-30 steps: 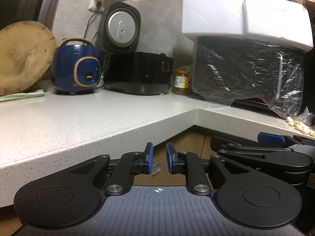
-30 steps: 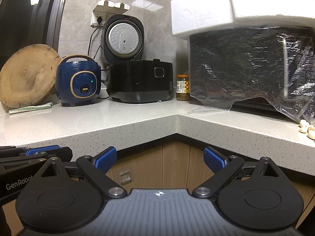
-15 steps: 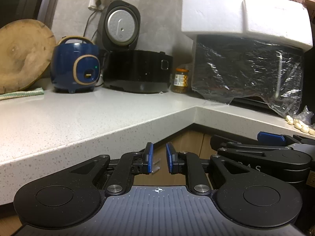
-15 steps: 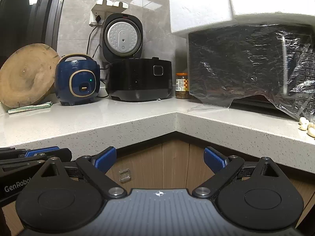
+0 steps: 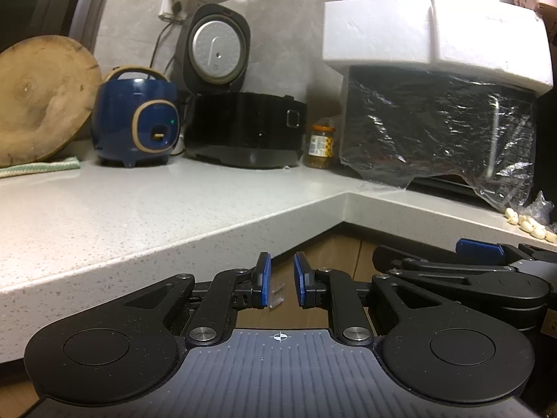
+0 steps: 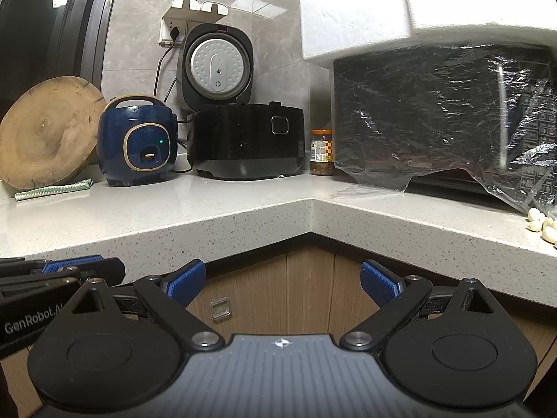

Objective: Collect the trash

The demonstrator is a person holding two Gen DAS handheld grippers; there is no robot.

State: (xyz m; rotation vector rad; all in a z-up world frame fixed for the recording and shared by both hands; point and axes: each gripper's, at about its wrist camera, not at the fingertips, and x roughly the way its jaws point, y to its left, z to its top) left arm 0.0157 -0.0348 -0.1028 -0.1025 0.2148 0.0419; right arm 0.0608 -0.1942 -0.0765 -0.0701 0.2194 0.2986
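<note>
Two handheld grippers hover side by side in front of an L-shaped speckled kitchen counter [image 6: 243,216], both held below its edge and facing the inner corner.

The left gripper [image 5: 282,280] has its blue-padded jaws narrowly parted with nothing between them; the small clear shape seen in the gap is a cupboard handle [image 6: 220,310] on the wooden door behind. The right gripper [image 6: 282,280] has its jaws spread wide and empty.

On the counter, from left to right, a round wooden chopping board [image 6: 45,132] leans against the wall, with a folded green-and-white cloth [image 6: 52,190] lying at its foot. Beside it stands a small blue rice cooker [image 6: 137,142], then a larger black rice cooker [image 6: 245,139] with its lid raised. A small jar [image 6: 321,152] sits just to its right. Next comes a black oven [image 6: 435,118] draped in crinkled clear plastic wrap [image 5: 487,174], with white foam blocks [image 6: 365,17] stacked on top. At the far right edge lie several peeled garlic cloves [image 6: 541,224].

No loose trash is clearly identifiable.
</note>
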